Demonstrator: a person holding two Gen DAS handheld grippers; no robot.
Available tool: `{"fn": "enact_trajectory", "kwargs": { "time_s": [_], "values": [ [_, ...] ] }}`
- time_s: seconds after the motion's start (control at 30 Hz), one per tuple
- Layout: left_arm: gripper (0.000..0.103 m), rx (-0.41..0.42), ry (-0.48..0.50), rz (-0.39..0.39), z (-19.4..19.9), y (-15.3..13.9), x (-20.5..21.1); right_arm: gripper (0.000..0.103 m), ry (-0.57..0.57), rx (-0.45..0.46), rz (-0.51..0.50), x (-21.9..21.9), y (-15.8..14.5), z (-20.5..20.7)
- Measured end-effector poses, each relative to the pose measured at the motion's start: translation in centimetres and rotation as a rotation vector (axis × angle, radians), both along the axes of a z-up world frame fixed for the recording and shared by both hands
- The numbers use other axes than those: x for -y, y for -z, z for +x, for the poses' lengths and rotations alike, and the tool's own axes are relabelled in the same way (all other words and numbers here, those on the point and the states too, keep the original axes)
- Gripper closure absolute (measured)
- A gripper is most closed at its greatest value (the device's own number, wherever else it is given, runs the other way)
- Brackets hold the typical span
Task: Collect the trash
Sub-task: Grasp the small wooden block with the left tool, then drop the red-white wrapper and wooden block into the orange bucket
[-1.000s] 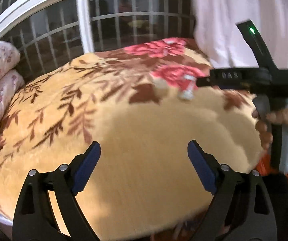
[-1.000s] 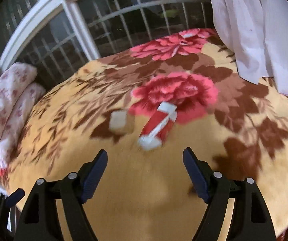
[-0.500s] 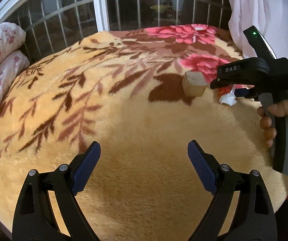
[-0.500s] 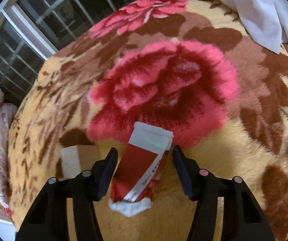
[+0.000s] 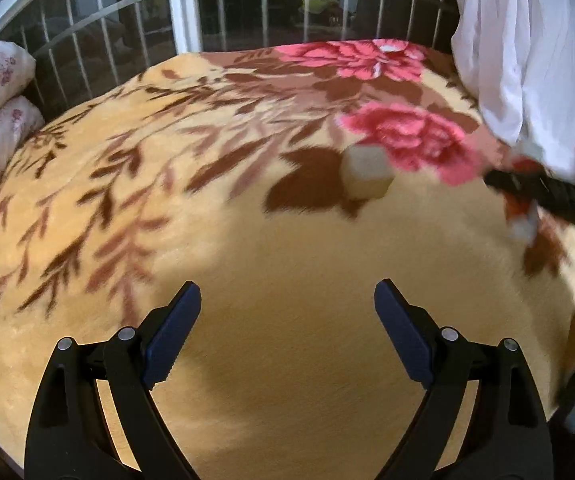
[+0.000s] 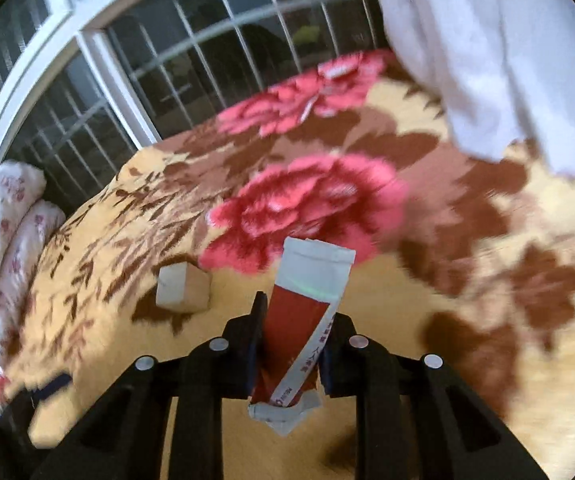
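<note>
A: Right gripper point(image 6: 289, 350): jaws nearly closed, clamped on the lower half of a red and white packet point(image 6: 307, 320). Held clear of the blanket point(image 6: 407, 320), by the look of it, with the crumpled bottom end hanging just behind the jaws.

B: And the left gripper point(image 5: 287, 320)?

A: Jaws wide apart, nothing between them. Hovering over a bare tan stretch of the blanket point(image 5: 247, 240), well short of the small cardboard box point(image 5: 367, 174).

B: Direction of the packet?

A: Long axis running almost straight ahead along the jaws, leaning a little to the right. Flat white sealed end pointing forward and up, toward the big pink flower; torn, scrunched end toward the camera. From the left view only a blurred red and white smear at the far right, so no detail there.

B: Step in hand?

A: First piece of trash picked up, probably mid-lift. No bin or bag visible in either view, so no telling where to drop it.

B: Next?

A: Likely a carry to wherever the trash goes, grip kept firm since the packet is thin and slippery-looking. Then the small cardboard box point(image 6: 183, 288), sitting on the blanket just left of the packet, beside the flower; open left jaws already suited to straddling it.
</note>
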State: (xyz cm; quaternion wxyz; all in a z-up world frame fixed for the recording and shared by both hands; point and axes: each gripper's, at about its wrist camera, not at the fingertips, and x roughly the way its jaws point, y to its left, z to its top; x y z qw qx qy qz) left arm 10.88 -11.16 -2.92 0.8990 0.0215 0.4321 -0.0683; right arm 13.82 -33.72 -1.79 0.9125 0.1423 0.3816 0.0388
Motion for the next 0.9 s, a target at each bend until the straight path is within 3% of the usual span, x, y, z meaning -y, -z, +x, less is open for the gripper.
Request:
{"fn": "enact_trajectory", "kwargs": {
  "time_s": [0.2,0.3,0.47,0.57,0.6,0.63,0.67,0.7,0.77,0.9],
  "values": [
    [0.017,-0.011,0.026,-0.028,4.0,-0.8,5.0,0.08,0.06,0.107,-0.144,2.4,-0.4,-2.9],
    [0.017,-0.019,0.006,-0.034,6.4,-0.4,6.6,0.08,0.088,0.119,-0.135,4.0,0.0,-2.6],
    [0.017,-0.058,-0.07,0.003,9.7,1.4,7.3,0.08,0.093,0.065,-0.075,5.2,2.0,-1.5],
    [0.018,-0.092,-0.099,-0.019,11.2,2.3,7.1,0.08,0.083,0.057,-0.062,5.2,2.5,-1.6],
    [0.022,-0.094,-0.107,-0.015,11.5,2.6,7.0,0.08,0.081,0.058,-0.059,5.2,2.6,-1.7],
    [0.041,-0.097,-0.115,-0.008,11.7,2.9,7.1,0.08,0.078,0.058,-0.055,5.2,2.7,-1.7],
    [0.051,-0.122,-0.11,-0.005,12.2,3.5,7.1,0.08,0.075,0.056,-0.05,5.2,2.8,-1.6],
    [0.052,-0.113,-0.114,-0.004,12.1,3.6,7.1,0.08,0.075,0.053,-0.045,5.3,2.9,-1.6],
    [0.069,-0.084,-0.099,-0.018,11.7,3.3,7.2,0.08,0.073,0.049,-0.038,5.3,3.0,-1.5],
    [0.069,-0.06,-0.098,0.005,11.3,3.1,7.6,0.08,0.075,0.041,-0.028,5.4,3.2,-1.4]
  ]
}}
